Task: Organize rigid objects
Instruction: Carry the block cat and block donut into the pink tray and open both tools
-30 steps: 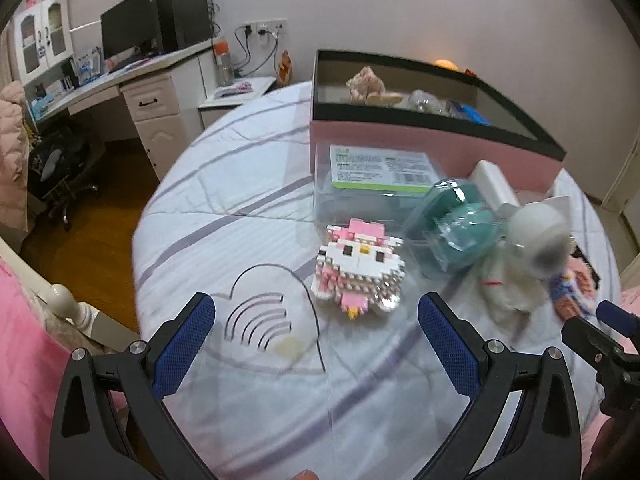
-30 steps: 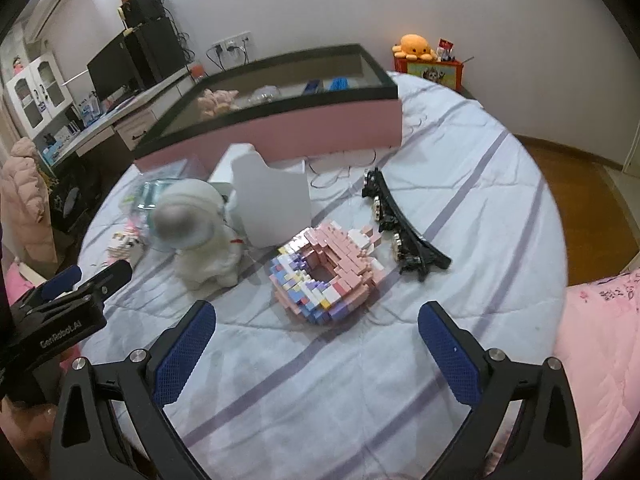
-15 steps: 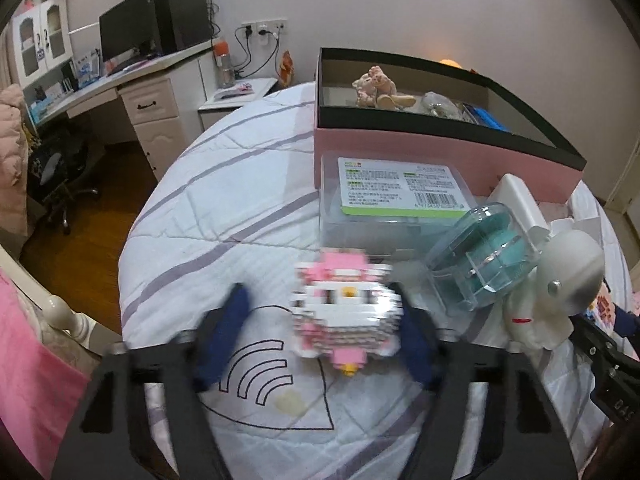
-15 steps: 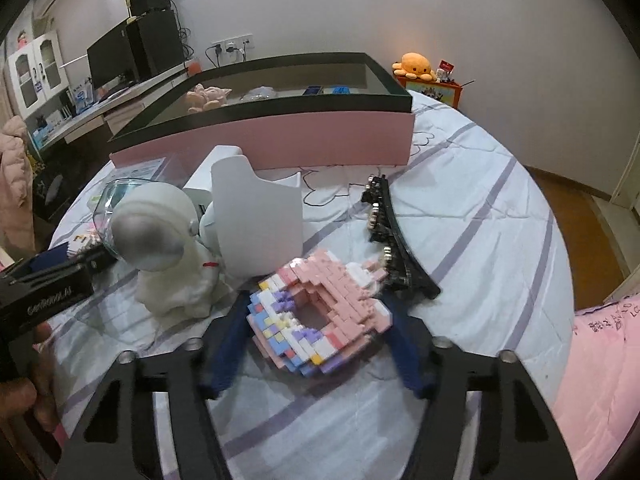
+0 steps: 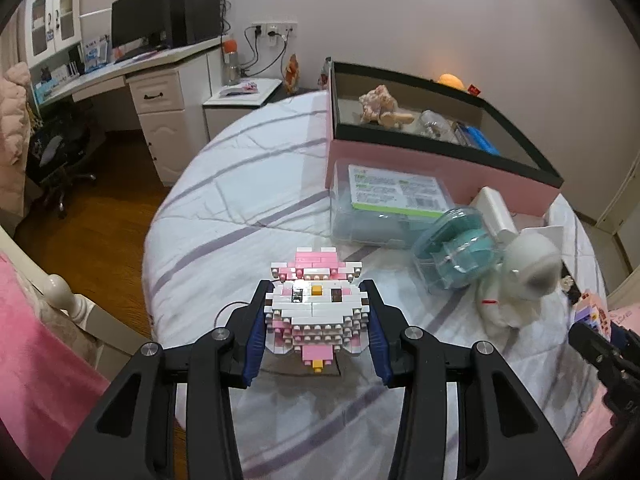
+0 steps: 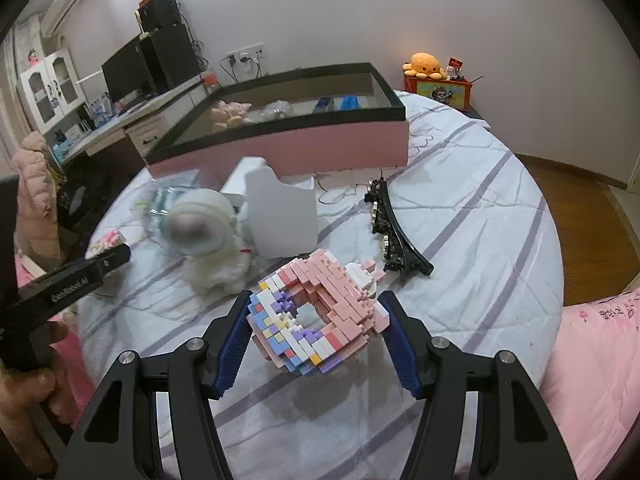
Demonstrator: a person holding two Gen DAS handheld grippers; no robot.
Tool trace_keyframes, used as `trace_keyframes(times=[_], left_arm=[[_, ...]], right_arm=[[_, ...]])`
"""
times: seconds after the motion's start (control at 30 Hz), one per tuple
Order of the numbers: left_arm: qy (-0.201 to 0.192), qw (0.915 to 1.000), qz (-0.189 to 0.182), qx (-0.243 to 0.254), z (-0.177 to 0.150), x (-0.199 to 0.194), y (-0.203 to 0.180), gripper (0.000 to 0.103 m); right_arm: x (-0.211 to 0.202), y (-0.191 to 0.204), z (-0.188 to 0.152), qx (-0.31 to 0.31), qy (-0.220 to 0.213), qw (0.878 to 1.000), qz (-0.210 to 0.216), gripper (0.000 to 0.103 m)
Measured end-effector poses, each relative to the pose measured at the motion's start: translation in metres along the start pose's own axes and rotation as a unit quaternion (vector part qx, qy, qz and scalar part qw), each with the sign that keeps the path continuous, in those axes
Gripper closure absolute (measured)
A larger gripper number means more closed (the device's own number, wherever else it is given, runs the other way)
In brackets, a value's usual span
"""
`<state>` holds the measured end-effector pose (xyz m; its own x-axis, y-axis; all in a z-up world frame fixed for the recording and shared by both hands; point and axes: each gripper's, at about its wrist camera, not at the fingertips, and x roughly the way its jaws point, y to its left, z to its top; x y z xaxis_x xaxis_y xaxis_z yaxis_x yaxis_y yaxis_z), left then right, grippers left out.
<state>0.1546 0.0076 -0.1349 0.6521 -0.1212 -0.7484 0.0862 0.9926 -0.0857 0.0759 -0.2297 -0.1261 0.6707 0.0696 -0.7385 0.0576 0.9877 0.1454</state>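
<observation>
One round bed [image 5: 248, 184] in a white, purple-striped cover fills both views, and everything else sits on it. Largest on it is the pink box [image 5: 436, 168] with a black rim, open-topped, at about 1 o'clock in the left wrist view and 12 o'clock in the right wrist view [image 6: 340, 148]; a few small items lie inside, too small to name. Touching its near wall is a clear plastic case [image 5: 384, 208] with a green-edged label, and just beside that, toward 3 o'clock, a round clear container [image 5: 456, 248] with teal contents. A white astronaut figure [image 6: 208, 240] stands next to a white cardboard piece [image 6: 284, 220], while a black hair clip [image 6: 396, 232] lies near them at 1 o'clock in the right wrist view. The left gripper [image 5: 316, 328] is closing its blue pads against both sides of the pink-and-white block cat [image 5: 316, 308], which sits between the fingers — whether it is clear of the cover I cannot tell. The right gripper [image 6: 316, 336] is clamped on the pastel block donut [image 6: 316, 312], tilted up on edge at the centre of its view.
</observation>
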Motion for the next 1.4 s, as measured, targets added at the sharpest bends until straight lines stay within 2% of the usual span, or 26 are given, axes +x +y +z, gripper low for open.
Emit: trace_keyframes(times=[0.13, 0.27, 0.5, 0.63, 0.77, 1.07, 1.27, 1.37, 1.4], left_arm=[[-0.017, 0.9998, -0.006, 0.010, 0.011, -0.020, -0.005, 0.059], [-0.047, 0.9984, -0.020, 0.025, 0.041, -0.040, -0.015, 0.059], [-0.097, 0.9936, -0.039, 0.044, 0.103, -0.055, -0.034, 0.059], [-0.097, 0.9930, -0.045, 0.050, 0.136, -0.039, -0.047, 0.059], [-0.070, 0.9947, -0.046, 0.059, 0.154, 0.000, -0.061, 0.059], [0.012, 0.9969, -0.052, 0.059, 0.150, 0.085, -0.074, 0.059], [0.029, 0.9963, -0.042, 0.069, 0.145, 0.099, -0.076, 0.059], [0.026, 0.9960, -0.035, 0.078, 0.143, 0.098, -0.077, 0.053], [0.022, 0.9960, -0.031, 0.080, 0.142, 0.095, -0.076, 0.043]], right_arm=[[-0.026, 0.002, 0.015, 0.002, -0.023, 0.999, 0.027, 0.040], [-0.042, 0.009, 0.045, -0.017, -0.052, 0.998, 0.042, 0.040], [-0.035, 0.016, 0.127, -0.047, -0.087, 0.994, 0.049, 0.040], [-0.007, 0.017, 0.167, -0.053, -0.075, 0.994, 0.054, 0.040], [0.046, 0.010, 0.193, -0.047, -0.019, 0.997, 0.060, 0.040], [0.123, -0.004, 0.186, -0.056, 0.062, 0.996, 0.040, 0.040], [0.142, -0.010, 0.177, -0.064, 0.091, 0.993, 0.034, 0.039], [0.142, -0.008, 0.174, -0.079, 0.090, 0.993, 0.026, 0.039], [0.142, -0.008, 0.174, -0.078, 0.091, 0.992, 0.031, 0.039]])
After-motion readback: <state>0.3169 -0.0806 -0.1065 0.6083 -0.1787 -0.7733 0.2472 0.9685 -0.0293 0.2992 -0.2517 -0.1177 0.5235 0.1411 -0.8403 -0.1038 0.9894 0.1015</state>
